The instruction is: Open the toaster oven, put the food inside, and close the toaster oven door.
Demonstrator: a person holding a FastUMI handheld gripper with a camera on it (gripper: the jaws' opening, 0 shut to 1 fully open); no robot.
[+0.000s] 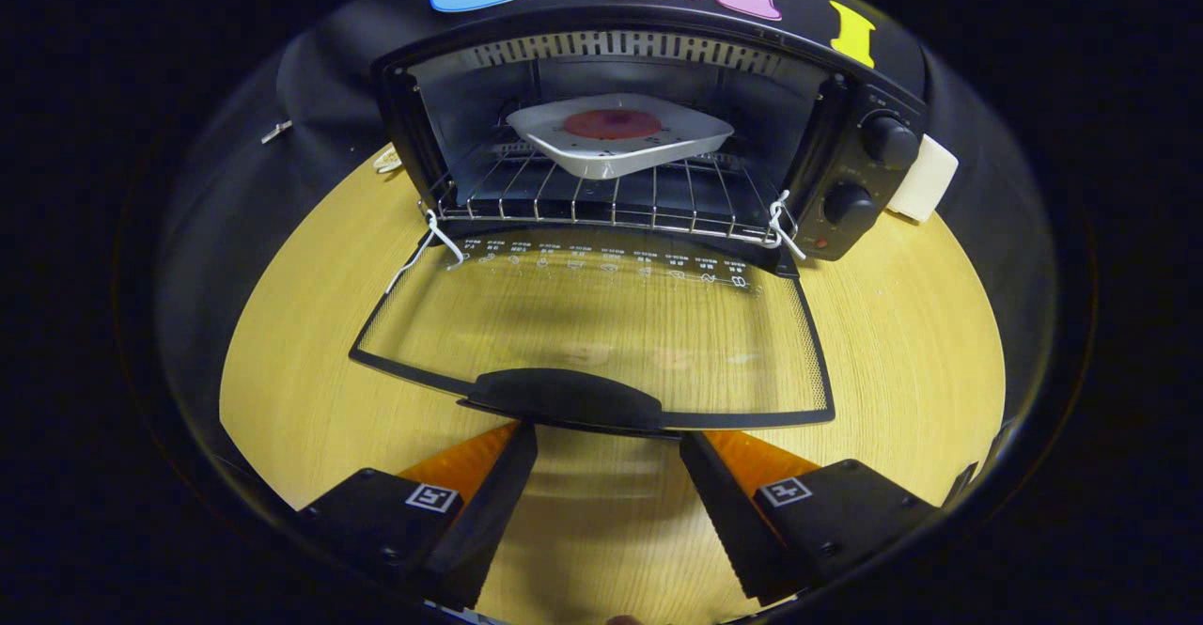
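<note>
The black toaster oven [851, 164] stands at the back of the table with its glass door [601, 324] folded down flat toward me. Inside, on the wire rack [564, 202], sits a white square plate [620, 141] carrying a round red piece of food [613, 123]. The door's black handle [564, 398] lies at its near edge. My gripper [609, 442] is open, its fingertips just under and in front of that handle, one on each side. Nothing is between the fingers.
The round wooden table [902, 343] holds the oven. Two control knobs [888, 141] are on the oven's right panel. A white block [926, 179] rests behind the oven's right side. White ties [428, 244] hang at the rack's front corners.
</note>
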